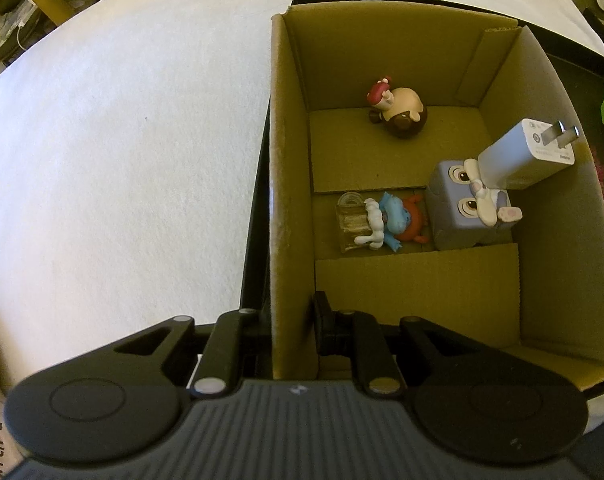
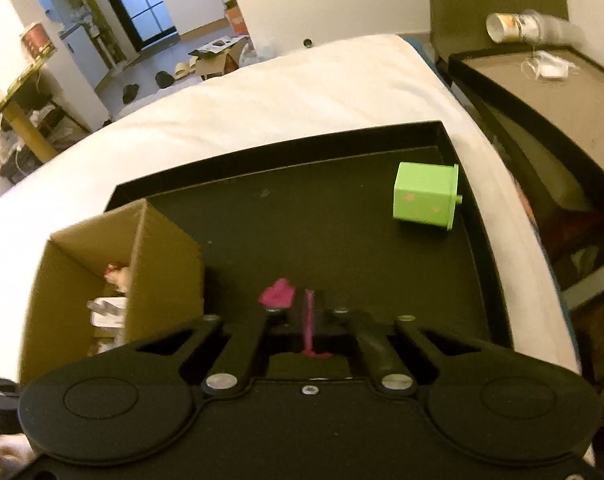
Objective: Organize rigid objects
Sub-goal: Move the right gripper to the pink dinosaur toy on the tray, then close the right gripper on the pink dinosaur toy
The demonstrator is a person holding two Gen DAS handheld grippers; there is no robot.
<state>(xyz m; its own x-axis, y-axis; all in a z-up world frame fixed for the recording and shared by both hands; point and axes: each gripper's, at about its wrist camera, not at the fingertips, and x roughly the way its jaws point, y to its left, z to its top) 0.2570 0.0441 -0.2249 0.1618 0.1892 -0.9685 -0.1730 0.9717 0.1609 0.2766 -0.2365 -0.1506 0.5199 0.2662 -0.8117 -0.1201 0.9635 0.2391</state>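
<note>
A cardboard box (image 1: 289,200) stands on a black tray (image 2: 342,216). Inside it lie a brown and red figurine (image 1: 398,110), a blue figurine with a clear block (image 1: 378,222), a grey cube with eyes (image 1: 458,204) and a white charger plug (image 1: 522,156). My left gripper (image 1: 293,320) is shut on the box's left wall near its front corner. My right gripper (image 2: 308,320) is shut on a thin magenta object (image 2: 277,294) just above the tray, right of the box (image 2: 165,256). A green cube (image 2: 424,194) lies at the tray's far right.
The tray rests on a white bed (image 2: 261,100). A dark side table (image 2: 550,92) with a tipped cup (image 2: 514,28) and a white mask stands to the right. Beyond the bed there is a cluttered floor and a gold table (image 2: 17,96).
</note>
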